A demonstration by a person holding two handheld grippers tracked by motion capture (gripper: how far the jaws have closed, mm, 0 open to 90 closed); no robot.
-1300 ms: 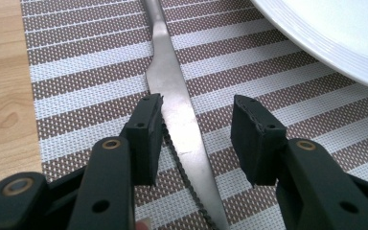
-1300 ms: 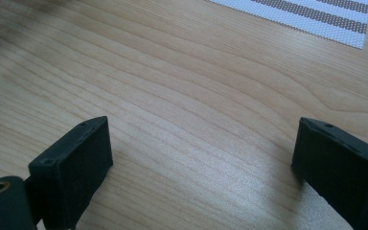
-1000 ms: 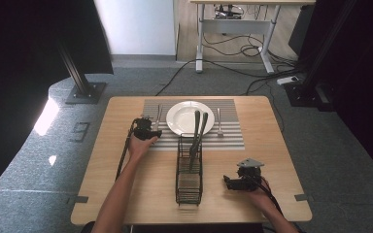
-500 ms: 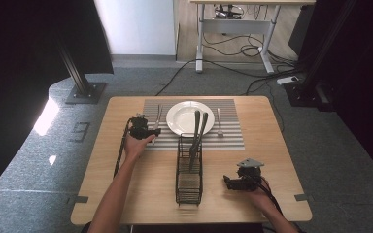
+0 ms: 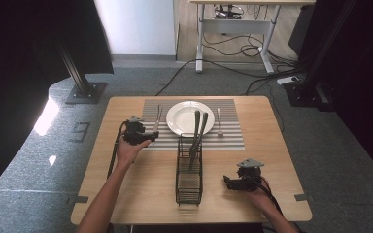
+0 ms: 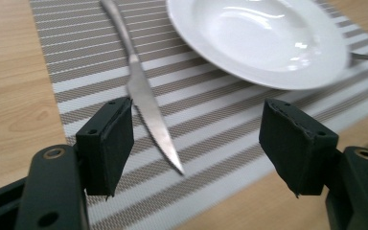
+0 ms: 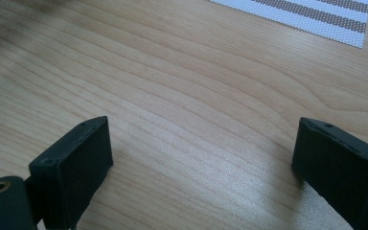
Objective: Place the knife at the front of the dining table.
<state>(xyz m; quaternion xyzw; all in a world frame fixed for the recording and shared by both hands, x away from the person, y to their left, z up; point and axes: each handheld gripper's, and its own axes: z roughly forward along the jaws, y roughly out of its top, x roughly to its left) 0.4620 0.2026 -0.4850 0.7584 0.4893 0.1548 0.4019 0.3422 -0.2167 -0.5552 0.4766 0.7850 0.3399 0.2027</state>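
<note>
The knife (image 6: 146, 100) lies flat on the striped placemat (image 5: 230, 137), near its left edge, just beside the white plate (image 5: 187, 116). The left gripper (image 6: 196, 143) hangs above the blade's tip; its jaws have just been opening and stand wide, nothing pressed between them. The right gripper (image 7: 201, 163), jaws wide apart and empty, rests near the table's (image 5: 141, 194) front right corner, beside the wire rack (image 5: 189, 182).

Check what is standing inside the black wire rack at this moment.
The black wire rack holds two dark-handled utensils standing in its far end, handles leaning toward the white plate. Their lower ends are hidden behind the wires, so their type is unclear. The near compartments look empty.
</note>
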